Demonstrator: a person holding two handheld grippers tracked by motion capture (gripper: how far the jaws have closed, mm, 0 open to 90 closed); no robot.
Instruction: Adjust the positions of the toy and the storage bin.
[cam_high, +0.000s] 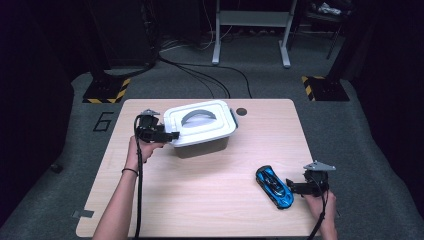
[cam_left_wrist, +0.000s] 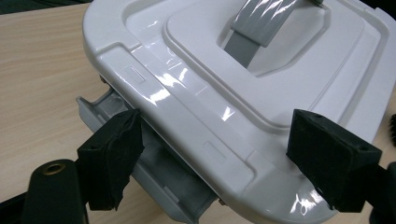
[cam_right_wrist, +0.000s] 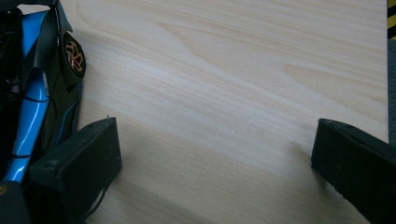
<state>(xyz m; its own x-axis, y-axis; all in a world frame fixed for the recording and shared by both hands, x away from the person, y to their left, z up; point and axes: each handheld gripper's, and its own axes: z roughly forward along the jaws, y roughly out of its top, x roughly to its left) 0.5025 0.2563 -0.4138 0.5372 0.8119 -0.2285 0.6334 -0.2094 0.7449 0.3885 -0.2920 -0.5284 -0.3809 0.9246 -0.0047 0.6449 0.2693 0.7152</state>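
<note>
A white storage box (cam_high: 200, 127) with a grey handle (cam_left_wrist: 261, 25) on its lid (cam_left_wrist: 210, 88) stands at the table's back middle. My left gripper (cam_high: 172, 135) is at the box's left end. Its jaws straddle the lid's rim and the grey latch (cam_left_wrist: 154, 179), which is folded outward; one pad sits against the latch and the other on the lid's top. A blue and black toy car (cam_high: 274, 186) lies at the front right. My right gripper (cam_high: 291, 186) stands open just right of the car, which lies outside its jaws (cam_right_wrist: 32, 93); only bare wood is between them.
The wooden table (cam_high: 200, 200) has a small dark round cap (cam_high: 241, 111) behind the box. On the floor beyond stand a white frame (cam_high: 250, 30) and yellow-black striped stand bases (cam_high: 107, 92), with cables between them.
</note>
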